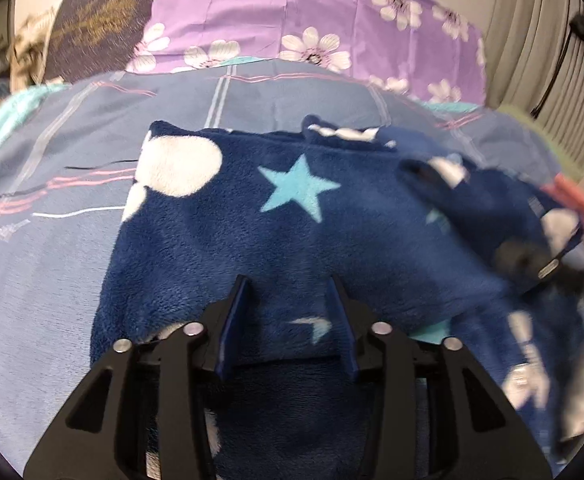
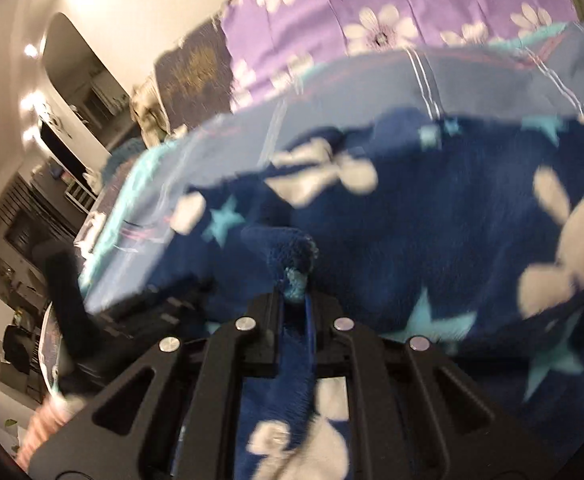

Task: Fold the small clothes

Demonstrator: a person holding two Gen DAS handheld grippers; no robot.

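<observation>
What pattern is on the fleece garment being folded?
The fleece garment is navy with light blue stars and white shapes, clearest in the left wrist view.

Garment: navy fleece garment with white blobs and light-blue stars point(image 1: 331, 232), plush, fuzzy nap, matt.
Bed cover: grey-blue striped woven sheet point(image 1: 52, 240) at left of the frame, smooth, matt cloth.
Upper cloth: purple flowered fabric point(image 1: 292, 12) along the top, smooth with pressed creases.
Left tool point(image 1: 290, 284): matt black plastic arms, shiny round metal rivets, blue finger pads.
Right tool point(image 2: 293, 300): same black plastic, metal rivets.
</observation>
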